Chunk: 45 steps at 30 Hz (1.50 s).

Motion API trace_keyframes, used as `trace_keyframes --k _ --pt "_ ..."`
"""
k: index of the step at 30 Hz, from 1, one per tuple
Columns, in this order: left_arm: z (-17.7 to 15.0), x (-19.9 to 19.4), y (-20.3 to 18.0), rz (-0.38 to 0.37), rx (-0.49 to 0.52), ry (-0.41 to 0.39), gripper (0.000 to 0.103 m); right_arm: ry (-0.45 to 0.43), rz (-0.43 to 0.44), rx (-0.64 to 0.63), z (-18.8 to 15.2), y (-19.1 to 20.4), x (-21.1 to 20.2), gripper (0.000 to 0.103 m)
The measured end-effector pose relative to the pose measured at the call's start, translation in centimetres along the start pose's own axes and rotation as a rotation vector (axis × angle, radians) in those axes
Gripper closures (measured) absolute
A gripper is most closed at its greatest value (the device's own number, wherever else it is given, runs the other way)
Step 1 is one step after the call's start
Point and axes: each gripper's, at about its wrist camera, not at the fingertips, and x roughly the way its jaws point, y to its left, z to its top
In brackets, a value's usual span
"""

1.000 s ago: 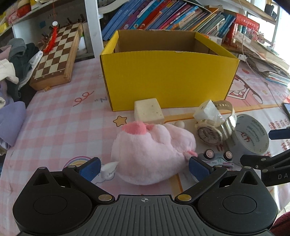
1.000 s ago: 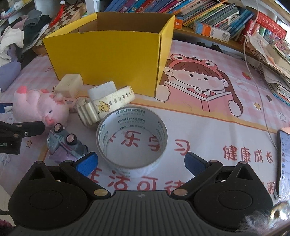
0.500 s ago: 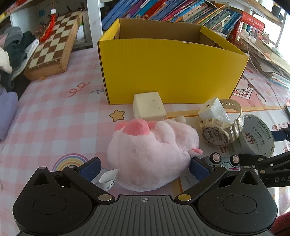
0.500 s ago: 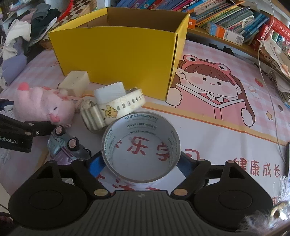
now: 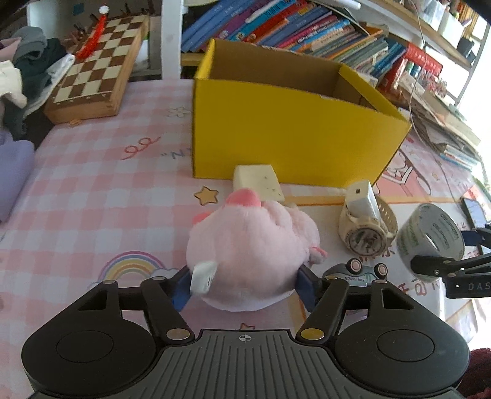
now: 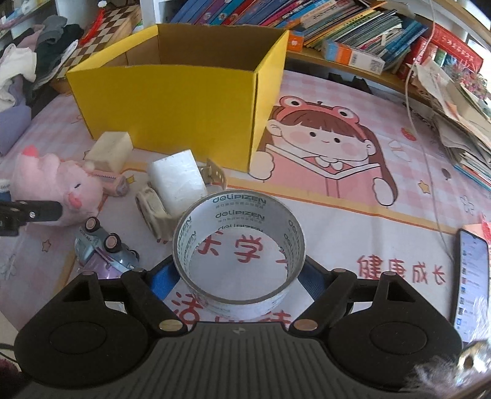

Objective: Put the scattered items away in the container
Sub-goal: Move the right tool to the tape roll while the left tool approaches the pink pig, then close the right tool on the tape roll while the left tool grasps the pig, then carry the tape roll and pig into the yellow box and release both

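Left tongs [image 5: 242,280] squeeze your pink plush pig [image 5: 251,245]: soft, light, grip mid-body. Right tongs [image 6: 237,277] clamp the tape roll [image 6: 239,248]: stiff, hold its outer wall.

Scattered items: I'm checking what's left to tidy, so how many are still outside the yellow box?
6, perhaps more hidden: pink plush in left gripper, tape roll in right gripper, watch, white block, cream block, toy car.

Setting: a home, likely a child's room or study. Worktop [image 6: 353,196] under a pink checked cartoon cloth; beyond the jaws, shelves crammed with children's books [image 5: 294,27]. Left of them, a chessboard [image 5: 98,73] and heaped clothes [image 5: 27,70].
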Motion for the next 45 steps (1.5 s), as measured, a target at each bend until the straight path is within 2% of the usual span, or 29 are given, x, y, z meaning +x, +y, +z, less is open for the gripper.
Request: trace_keyframes --k 5,15,24,36,41,45 --pt "0.3 -1.7 0.7 -0.013 -0.02 -0.026 0.039 -0.026 -0.001 -0.007 0.5 0.1 -1.6 0.022" --pt "0.2 -3.6 0.3 -0.05 0.003 -0.041 0.039 -0.064 0.011 -0.069 1.3 1.4 -3.8 0.022" --pt "1.8 -5.9 -0.4 -0.059 0.058 -0.135 0.039 -0.124 0.049 -0.115 2.5 2.3 -5.1 0.022" --pt "7.5 -7.1 -1.4 -0.093 0.1 -0.275 0.038 -0.278 0.064 -0.176 7.1 1.8 -6.8 0.022" --pt "10.5 -6.7 -2.0 -0.072 0.163 -0.33 0.038 -0.337 0.063 -0.238 9.9 1.5 -6.9 0.022" --pt "13.1 -5.3 -2.0 -0.048 0.188 -0.345 0.038 -0.365 0.05 -0.321 12.6 1.4 -5.9 0.022"
